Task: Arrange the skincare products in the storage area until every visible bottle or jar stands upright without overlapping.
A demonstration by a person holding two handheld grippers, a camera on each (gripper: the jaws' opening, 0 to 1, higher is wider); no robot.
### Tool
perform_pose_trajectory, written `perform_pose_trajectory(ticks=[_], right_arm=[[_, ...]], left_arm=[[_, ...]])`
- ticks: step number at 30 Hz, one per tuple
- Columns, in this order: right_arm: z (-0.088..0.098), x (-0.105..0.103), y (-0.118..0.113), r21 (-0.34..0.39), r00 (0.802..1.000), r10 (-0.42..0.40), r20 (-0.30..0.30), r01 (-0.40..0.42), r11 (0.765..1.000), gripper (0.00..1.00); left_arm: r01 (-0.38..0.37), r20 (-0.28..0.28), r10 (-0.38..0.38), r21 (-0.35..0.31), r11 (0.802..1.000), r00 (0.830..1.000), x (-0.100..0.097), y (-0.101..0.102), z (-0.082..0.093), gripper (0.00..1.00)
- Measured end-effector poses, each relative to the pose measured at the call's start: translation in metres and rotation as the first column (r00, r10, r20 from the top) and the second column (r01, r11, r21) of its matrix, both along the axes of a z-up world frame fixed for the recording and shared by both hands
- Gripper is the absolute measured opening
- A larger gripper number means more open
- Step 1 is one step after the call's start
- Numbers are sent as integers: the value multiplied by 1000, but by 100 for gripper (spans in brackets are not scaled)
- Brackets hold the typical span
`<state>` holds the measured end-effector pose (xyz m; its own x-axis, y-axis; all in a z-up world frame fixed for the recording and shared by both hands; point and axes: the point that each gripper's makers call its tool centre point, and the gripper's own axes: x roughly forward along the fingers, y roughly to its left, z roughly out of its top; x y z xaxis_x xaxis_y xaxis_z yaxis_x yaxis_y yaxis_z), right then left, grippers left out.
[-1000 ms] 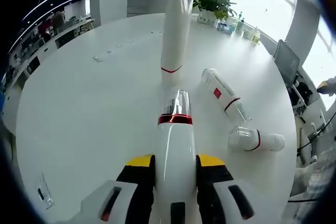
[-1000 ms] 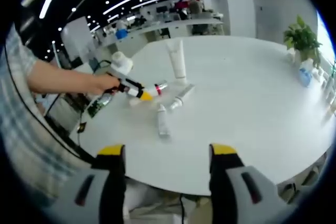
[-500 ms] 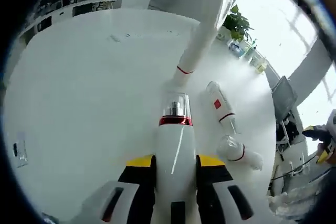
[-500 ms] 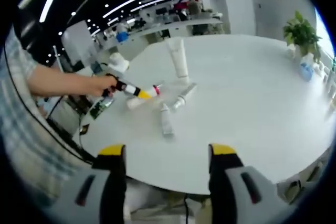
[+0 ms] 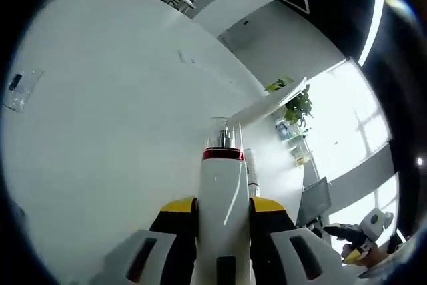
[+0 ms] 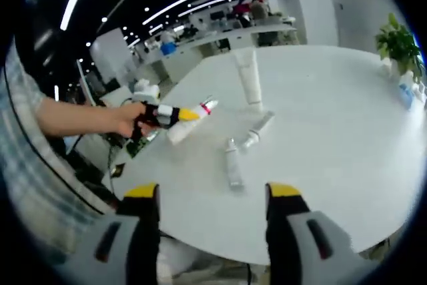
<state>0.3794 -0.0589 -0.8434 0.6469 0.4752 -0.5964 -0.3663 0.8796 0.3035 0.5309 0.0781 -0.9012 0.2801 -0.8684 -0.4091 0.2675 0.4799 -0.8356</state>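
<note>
My left gripper [image 5: 222,208] is shut on a white bottle [image 5: 222,178] with a red band and a clear cap. From the right gripper view, a hand holds that gripper [image 6: 189,115] above the table's left part, with the bottle [image 6: 205,107] tilted and clear of the surface. A tall white tube [image 6: 251,79] stands upright further back; it also shows past the held bottle's cap as a tube [image 5: 267,103]. Two small white bottles [image 6: 257,130] [image 6: 233,165] lie flat on the table. My right gripper [image 6: 210,198] stands open before the table's near edge, holding nothing.
The round white table [image 6: 333,138] has bare room on its right side. A potted plant [image 6: 400,45] and small bottles stand at its far right edge. A small packet [image 5: 17,88] lies on the table at the left. Desks and people are in the background.
The left gripper has lifted and tilted the held bottle off the table, so its view has rolled. The right gripper's view has shifted a little; the tube and lying bottles stay put.
</note>
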Motion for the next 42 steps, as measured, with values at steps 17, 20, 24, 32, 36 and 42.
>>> perform_pose_trajectory(ticks=[17, 20, 24, 32, 36, 42], right_arm=[[7, 39, 51, 57, 992, 125, 14, -125, 990, 62], [6, 42, 56, 84, 992, 127, 11, -127, 988, 62], [2, 42, 61, 184, 995, 92, -37, -84, 979, 59], [9, 48, 64, 307, 997, 50, -63, -28, 951, 54], [15, 54, 65, 353, 998, 36, -56, -14, 935, 53], [14, 50, 74, 394, 995, 61, -83, -24, 919, 48]], left_arm=[[-17, -18, 13, -251, 968, 1000, -58, -20, 25, 28], [0, -7, -2, -242, 970, 1000, -67, -21, 26, 28], [42, 28, -37, -242, 969, 999, -78, -26, 31, 28], [103, 65, -88, -282, 954, 994, -97, -40, 40, 28], [144, 70, -129, -290, 946, 989, -110, -45, 41, 28], [173, 85, -154, -329, 928, 984, -121, -51, 49, 28]])
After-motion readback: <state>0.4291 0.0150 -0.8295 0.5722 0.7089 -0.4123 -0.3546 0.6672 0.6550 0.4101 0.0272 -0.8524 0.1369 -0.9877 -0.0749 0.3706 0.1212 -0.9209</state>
